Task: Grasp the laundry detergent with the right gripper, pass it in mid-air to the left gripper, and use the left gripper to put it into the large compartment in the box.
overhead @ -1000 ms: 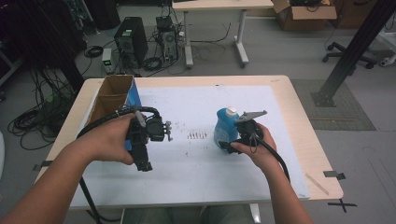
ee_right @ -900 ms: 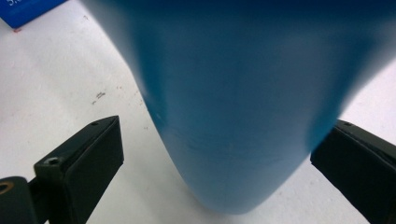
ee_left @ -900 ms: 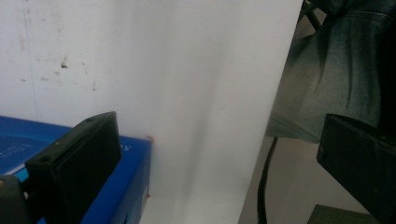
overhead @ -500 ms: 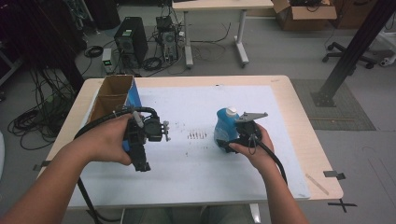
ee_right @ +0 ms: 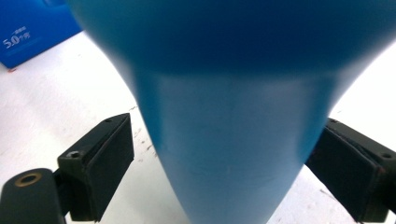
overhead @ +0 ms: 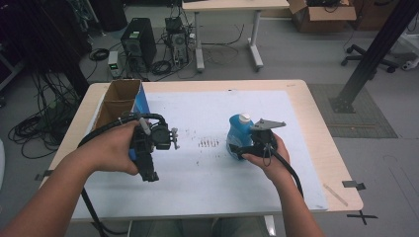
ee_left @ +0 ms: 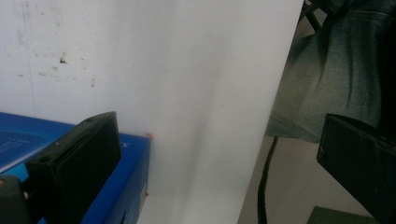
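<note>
A blue bottle point(overhead: 236, 137) with a white cap point(overhead: 244, 118) stands upright on the white sheet point(overhead: 207, 173), right of centre. My right gripper point(overhead: 242, 149) reaches around its lower body from the near side. In the right gripper view the bottle point(ee_right: 224, 93) sits between the jaws of the right gripper point(ee_right: 224, 172). The jaws have just been closing; the right pad point(ee_right: 345, 168) is at the bottle's edge and a gap remains at the left pad point(ee_right: 107, 158). My left gripper point(overhead: 149, 174) hangs above the sheet's left part, its jaws wide apart with nothing between them point(ee_left: 219, 158).
A cardboard box point(overhead: 118, 101) with a blue side stands at the table's far left; its blue face point(ee_left: 18, 140) lies behind my left jaw and shows far off in the right gripper view point(ee_right: 28, 28). Dark specks point(overhead: 210, 144) mark the sheet. Floor clutter lies beyond the table.
</note>
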